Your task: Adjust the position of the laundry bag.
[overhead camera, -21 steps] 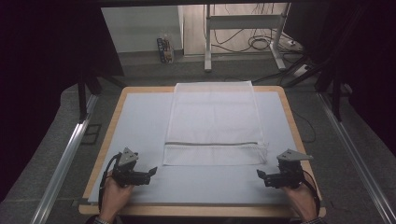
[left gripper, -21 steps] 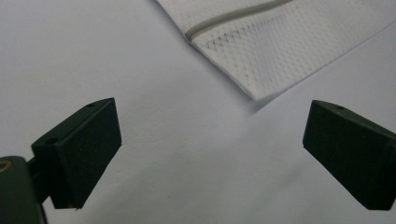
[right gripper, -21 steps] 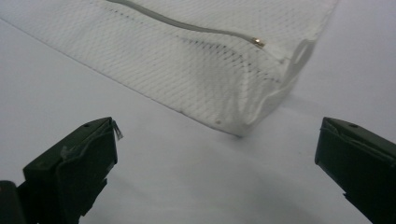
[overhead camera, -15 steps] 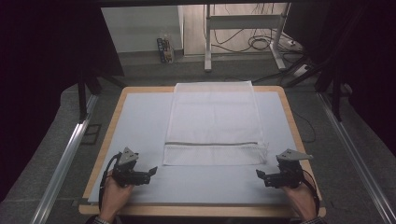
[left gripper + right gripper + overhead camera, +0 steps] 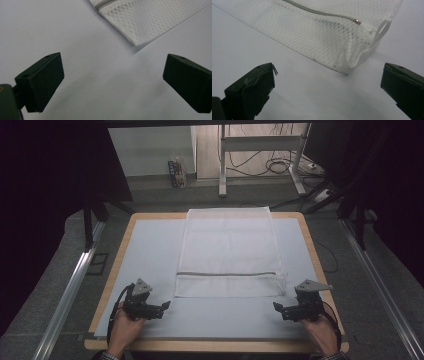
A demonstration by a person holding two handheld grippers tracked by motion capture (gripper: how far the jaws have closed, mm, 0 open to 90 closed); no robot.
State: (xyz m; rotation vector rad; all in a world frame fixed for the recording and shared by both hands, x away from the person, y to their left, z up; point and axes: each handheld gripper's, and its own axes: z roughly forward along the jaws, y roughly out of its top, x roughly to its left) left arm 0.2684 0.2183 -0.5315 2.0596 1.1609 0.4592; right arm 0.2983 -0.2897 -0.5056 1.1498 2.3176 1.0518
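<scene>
Two grippers are held low over the white mat [image 5: 150,245], one off each near corner of the mesh laundry bag [image 5: 227,252], which lies flat in the middle of the mat with its zipper [image 5: 226,273] running across near the near edge. At the left, the left gripper [image 5: 162,306] is seen with its jaws spread wide and nothing between them; its own view shows the bag's near left corner [image 5: 136,42] ahead and a little to the right, apart from both jaws. The bag appears to have been spread smooth so that its corners can be taken cleanly. At the right, the right gripper [image 5: 278,308] is likewise wide open and empty, aimed at the near right corner [image 5: 347,71], where the zipper pull [image 5: 356,21] and a hanging loop [image 5: 382,28] are found. The mirrored placement suggests that a two-handed grasp of the near corners is being prepared, probably for folding or lifting.
</scene>
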